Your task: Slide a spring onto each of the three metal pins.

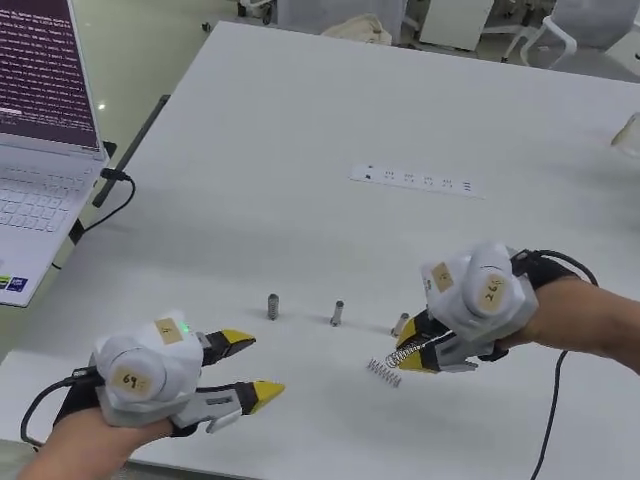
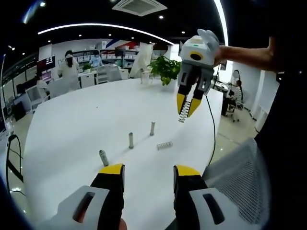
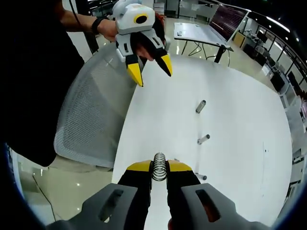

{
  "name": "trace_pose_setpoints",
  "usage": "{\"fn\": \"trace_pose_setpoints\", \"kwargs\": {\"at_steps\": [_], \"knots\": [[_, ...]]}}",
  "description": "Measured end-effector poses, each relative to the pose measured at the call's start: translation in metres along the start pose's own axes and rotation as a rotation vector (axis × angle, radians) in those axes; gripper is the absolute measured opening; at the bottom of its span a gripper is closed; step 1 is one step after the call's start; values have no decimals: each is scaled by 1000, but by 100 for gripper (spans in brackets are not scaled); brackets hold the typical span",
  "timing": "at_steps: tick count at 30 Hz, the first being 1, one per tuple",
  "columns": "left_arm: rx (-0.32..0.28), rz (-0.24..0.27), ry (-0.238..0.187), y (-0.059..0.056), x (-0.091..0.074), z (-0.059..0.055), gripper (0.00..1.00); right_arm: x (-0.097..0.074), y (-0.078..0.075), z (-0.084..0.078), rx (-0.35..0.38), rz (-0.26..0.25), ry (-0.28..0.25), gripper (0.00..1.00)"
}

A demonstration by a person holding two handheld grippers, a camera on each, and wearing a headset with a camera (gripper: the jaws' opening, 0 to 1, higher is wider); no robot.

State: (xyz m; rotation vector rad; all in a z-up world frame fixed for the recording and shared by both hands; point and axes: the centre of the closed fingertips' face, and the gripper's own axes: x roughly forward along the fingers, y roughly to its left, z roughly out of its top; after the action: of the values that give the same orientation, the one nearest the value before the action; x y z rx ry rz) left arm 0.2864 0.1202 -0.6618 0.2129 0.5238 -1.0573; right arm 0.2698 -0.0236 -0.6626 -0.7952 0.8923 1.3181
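Note:
Three short metal pins stand in a row on the white table: the left pin point(image 1: 273, 307) looks ribbed, as if a spring sits on it, then the middle pin point(image 1: 338, 313) and the right pin point(image 1: 400, 324), both bare. My right gripper point(image 1: 410, 352) hovers just right of the right pin, shut on a small spring point(image 1: 403, 351) point(image 3: 159, 166) that hangs from its yellow tips point(image 2: 183, 113). A loose spring point(image 1: 383, 372) point(image 2: 164, 145) lies on the table in front of it. My left gripper point(image 1: 252, 367) point(image 2: 148, 172) is open and holds nothing, near the front edge, below the left pin.
An open laptop point(image 1: 40, 150) sits at the far left with a black cable point(image 1: 112, 195) beside it. A white power strip point(image 1: 415, 180) lies behind the pins. A grey mesh chair point(image 3: 91, 120) stands by the table's near edge.

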Motion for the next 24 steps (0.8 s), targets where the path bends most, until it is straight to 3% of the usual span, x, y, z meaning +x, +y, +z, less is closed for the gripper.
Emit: {"fn": "trace_pose_setpoints", "kwargs": {"at_steps": [17, 24], "knots": [[-69, 98, 10, 30, -27, -20, 48, 13, -29, -4, 10, -18, 32, 8], [-89, 113, 22, 37, -36, -29, 56, 21, -40, -1, 3, -17, 52, 8]]}}
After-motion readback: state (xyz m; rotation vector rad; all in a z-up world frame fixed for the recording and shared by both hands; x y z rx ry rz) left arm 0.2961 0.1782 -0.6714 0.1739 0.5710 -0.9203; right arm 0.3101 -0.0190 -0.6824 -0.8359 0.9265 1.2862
